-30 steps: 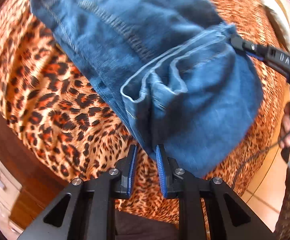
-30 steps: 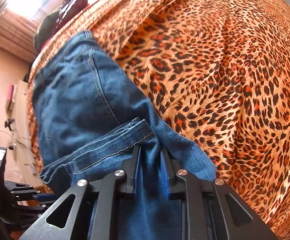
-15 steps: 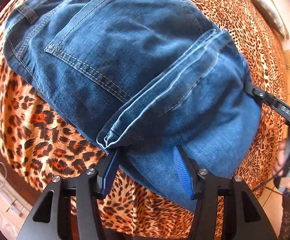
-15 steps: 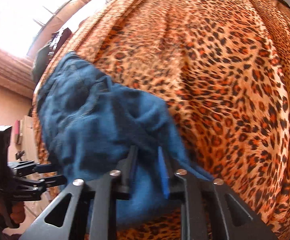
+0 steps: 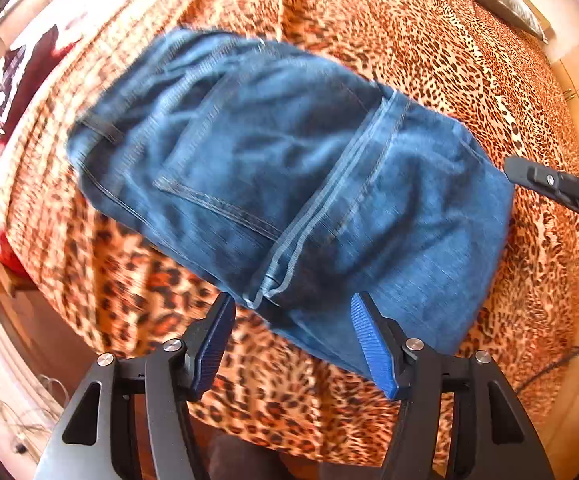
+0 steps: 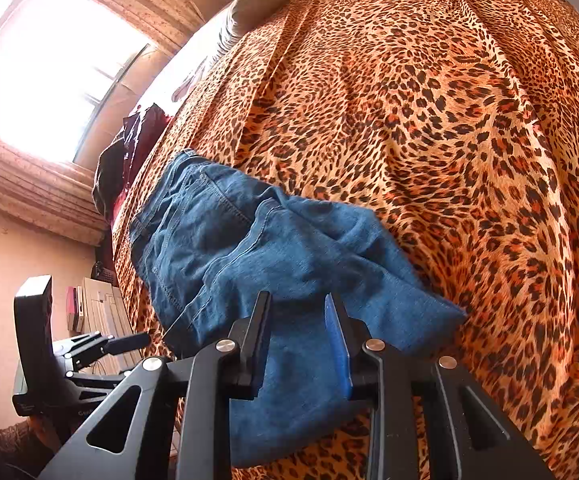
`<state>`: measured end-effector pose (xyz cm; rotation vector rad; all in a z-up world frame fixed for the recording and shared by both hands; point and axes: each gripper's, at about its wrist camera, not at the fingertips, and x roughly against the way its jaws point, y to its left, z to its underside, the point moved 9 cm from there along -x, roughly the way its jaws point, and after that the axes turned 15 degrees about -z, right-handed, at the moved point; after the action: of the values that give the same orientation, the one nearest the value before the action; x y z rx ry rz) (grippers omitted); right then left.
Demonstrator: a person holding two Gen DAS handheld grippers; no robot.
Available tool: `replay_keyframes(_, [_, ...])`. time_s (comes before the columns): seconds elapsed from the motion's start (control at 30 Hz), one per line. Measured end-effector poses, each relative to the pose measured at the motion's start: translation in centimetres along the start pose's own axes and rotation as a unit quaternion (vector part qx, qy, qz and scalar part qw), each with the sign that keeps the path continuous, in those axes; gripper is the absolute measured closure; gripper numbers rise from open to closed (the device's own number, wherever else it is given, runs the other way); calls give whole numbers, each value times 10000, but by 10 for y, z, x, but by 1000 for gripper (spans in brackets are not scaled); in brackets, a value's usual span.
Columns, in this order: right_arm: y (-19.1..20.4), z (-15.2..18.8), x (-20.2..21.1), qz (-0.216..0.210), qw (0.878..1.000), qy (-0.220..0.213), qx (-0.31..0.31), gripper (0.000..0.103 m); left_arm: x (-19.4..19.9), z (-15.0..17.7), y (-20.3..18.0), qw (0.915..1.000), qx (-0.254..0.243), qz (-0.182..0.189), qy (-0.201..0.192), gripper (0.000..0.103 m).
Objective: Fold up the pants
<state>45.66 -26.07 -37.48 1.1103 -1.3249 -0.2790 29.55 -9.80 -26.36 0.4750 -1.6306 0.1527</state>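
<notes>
1. One pair of blue denim jeans lies folded into a compact bundle on the leopard-print bedspread. I see it on the near part of the bed, toward its left side in the right wrist view.
2. Look of the jeans: mid-blue wash, pale stitching, one back pocket facing up on the far layer. The leg hems are laid across the middle as a pale double band, so the leg section covers the near half. Surface is rumpled, not flat; the left wrist view is motion-blurred.
3. My left gripper has its jaws spread wide, nothing between them, hovering just off the near edge of the bundle.
4. My right gripper is parted more narrowly; denim shows behind the gap, but the blue pads clamp nothing that I can see.
5. Count: one jeans bundle, two grippers, one bedspread, one bright window far left, one dark red garment heap at the far bed edge.
</notes>
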Motion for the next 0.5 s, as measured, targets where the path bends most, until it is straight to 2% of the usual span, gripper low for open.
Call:
replay_keyframes(0.17, [22,19,-7,132,9999,-54,89,72,13,-10,12,9999,-82,-5,-129,38])
replay_keyframes(0.23, [30,25,-14,217,9997,-41,118,65,9,-16,28,9998,-173,-1,-117,37])
replay_keyframes(0.37, [52,34,-32,315,9994,-93,112,60,1,-38,48,9988,-485,5,-98,32])
replay_keyframes(0.43, [65,33,-43,436,9988,-209,80,50,-8,-54,65,9975,-702,64,-84,28])
replay_keyframes(0.5, [78,29,-55,628,9974,-347,78,47,-14,-72,79,9957,-910,185,-72,24])
